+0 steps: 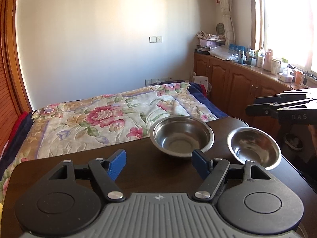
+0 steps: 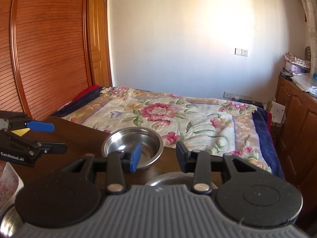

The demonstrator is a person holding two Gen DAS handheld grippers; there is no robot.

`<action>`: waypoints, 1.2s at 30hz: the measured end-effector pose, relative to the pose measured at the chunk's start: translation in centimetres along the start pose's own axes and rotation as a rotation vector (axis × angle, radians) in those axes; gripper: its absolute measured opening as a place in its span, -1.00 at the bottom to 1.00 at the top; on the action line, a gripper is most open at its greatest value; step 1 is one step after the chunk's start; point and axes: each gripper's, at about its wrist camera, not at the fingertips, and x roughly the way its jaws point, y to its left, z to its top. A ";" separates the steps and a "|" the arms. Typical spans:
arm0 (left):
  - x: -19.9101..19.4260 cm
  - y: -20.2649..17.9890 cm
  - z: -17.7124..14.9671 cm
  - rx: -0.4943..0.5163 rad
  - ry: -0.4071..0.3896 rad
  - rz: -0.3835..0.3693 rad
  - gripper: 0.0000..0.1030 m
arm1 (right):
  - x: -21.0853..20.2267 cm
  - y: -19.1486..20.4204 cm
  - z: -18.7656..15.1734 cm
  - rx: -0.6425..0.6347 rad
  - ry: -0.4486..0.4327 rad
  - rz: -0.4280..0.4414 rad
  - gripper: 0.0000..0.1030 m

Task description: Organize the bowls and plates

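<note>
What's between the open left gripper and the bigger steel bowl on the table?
Nothing: in the left wrist view only bare dark table shows between the left gripper and the larger steel bowl, whose near rim sits just behind the gripper's right-side pad.

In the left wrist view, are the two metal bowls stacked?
No, the larger bowl and smaller bowl sit side by side on the table.

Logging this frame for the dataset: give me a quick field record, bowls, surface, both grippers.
surface: dark wooden table, bed behind it
bowls: two steel bowls, upright, empty, side by side, not stacked
larger bowl: just beyond the left gripper's right finger
smaller bowl: to the right of the larger one
left gripper: open, holding nothing
right gripper: open, holding nothing, larger bowl ahead of it
plates: none clearly in view
</note>
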 end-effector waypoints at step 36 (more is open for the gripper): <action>11.4 1.4 1.5 -0.091 0.162 -0.066 -0.35 | 10.2 -1.2 0.1 0.157 0.294 0.076 -0.35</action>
